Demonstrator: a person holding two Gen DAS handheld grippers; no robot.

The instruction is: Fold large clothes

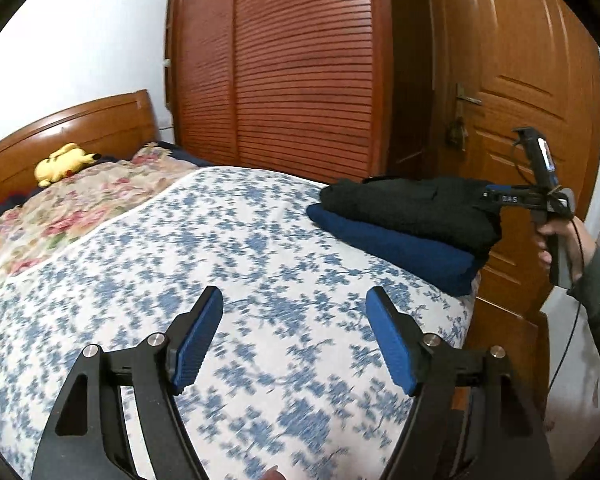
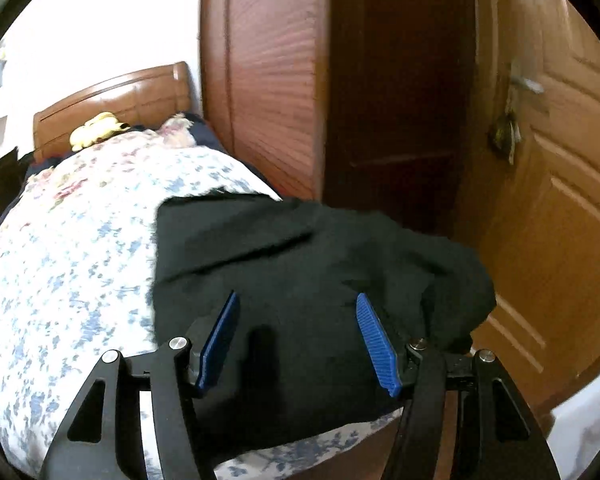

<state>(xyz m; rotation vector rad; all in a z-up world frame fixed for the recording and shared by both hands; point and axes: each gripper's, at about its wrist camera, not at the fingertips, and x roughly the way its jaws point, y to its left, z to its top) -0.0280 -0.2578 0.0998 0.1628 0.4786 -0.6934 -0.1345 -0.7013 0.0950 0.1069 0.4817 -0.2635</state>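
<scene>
Two folded garments are lying stacked at the foot corner of the bed: a black garment is sitting on top of a navy garment, both close to the mattress edge nearest the door.

The left gripper is hovering over bare bedspread with its jaws spread wide, holding nothing. The right gripper is positioned at the near edge of the black garment, jaws likewise spread; the cloth is lying between and beneath the fingers, but no pinch is showing. Whether the fingers are touching the fabric cannot be determined.

Risks, as judged from this position:
- The stack is sitting near the corner, and part of the black garment is overhanging toward the door side. Any push or drag from the right gripper could be sliding it off the bed.
- A shallow one-layer pinch would be pulling the fold apart rather than moving the garment whole.
- Shifting the top piece may be dragging the navy one askew beneath it.

Surface and room: the bed is carrying a blue-and-white floral cover, soft and yielding, with a pink floral quilt toward the wooden headboard, where a yellow plush toy is resting. A louvred wooden wardrobe is standing beside the bed.
</scene>
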